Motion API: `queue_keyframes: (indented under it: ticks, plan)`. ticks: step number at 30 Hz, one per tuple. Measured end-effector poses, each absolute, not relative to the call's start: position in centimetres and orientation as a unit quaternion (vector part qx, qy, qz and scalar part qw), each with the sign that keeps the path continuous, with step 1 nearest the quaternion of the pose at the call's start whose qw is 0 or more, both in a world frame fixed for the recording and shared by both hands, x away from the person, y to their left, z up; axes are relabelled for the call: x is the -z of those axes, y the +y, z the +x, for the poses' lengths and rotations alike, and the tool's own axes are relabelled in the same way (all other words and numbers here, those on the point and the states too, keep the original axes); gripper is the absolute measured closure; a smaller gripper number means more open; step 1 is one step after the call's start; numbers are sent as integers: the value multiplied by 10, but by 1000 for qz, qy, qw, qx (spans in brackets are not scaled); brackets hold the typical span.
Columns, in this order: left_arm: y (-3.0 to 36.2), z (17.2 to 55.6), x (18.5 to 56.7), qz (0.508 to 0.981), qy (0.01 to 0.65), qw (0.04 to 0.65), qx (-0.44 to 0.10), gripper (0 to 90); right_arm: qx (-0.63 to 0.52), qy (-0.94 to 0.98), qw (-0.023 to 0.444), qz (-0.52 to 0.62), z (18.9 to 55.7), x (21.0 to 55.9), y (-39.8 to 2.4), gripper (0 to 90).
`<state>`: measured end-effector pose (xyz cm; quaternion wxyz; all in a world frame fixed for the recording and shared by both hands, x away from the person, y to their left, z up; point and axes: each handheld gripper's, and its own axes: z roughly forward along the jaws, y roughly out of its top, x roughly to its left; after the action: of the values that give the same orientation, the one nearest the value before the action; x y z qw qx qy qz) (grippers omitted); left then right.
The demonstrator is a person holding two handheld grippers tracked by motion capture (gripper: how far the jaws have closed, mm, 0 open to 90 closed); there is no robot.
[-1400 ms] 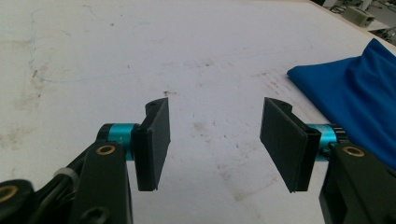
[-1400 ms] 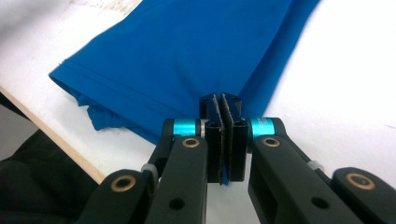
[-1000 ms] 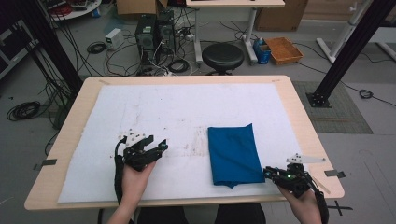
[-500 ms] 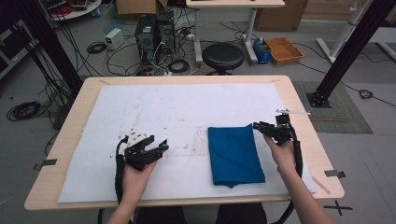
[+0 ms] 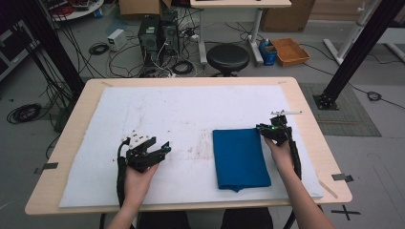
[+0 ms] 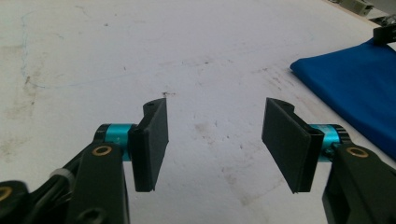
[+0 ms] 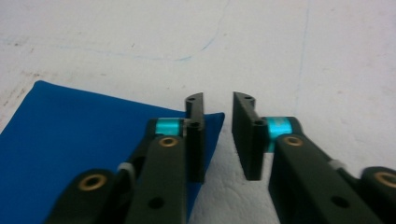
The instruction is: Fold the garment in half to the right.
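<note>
The blue cloth's [image 7: 84, 149] far right corner lies just under the right gripper's [image 7: 218, 135] narrowly parted, just-closing, empty jaws

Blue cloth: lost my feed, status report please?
Right tongs part open, just been closing, at cloth's far right corner, nothing pinched. Left tongs open, idle. Blue cloth folded, flat. Nothing in the way.

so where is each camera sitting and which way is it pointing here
High view: above the person's side of the table, looking forward and down; both forearms show, with the left gripper and right gripper.
Left gripper view: rides on the left gripper, looking along its wide-apart jaws over the white mat.
Right gripper view: rides on the right gripper, jaws narrowly apart and just closing, at a corner of the blue cloth.
Shared: all three views show the blue cloth on the white mat.
</note>
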<state>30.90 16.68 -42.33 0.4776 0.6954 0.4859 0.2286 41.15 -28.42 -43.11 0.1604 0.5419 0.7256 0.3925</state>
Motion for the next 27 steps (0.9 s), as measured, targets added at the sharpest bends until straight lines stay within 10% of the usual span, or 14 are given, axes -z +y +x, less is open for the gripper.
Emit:
queue_keyframes:
  ticks: [17,27]
  plan:
    - [183,348,384,732,400,496,-241,359,-483,720,199,457,371,378,-333,211]
    - [186,348,387,738,385,503,-233,358,-482,733,231,422,363,376,-336,213]
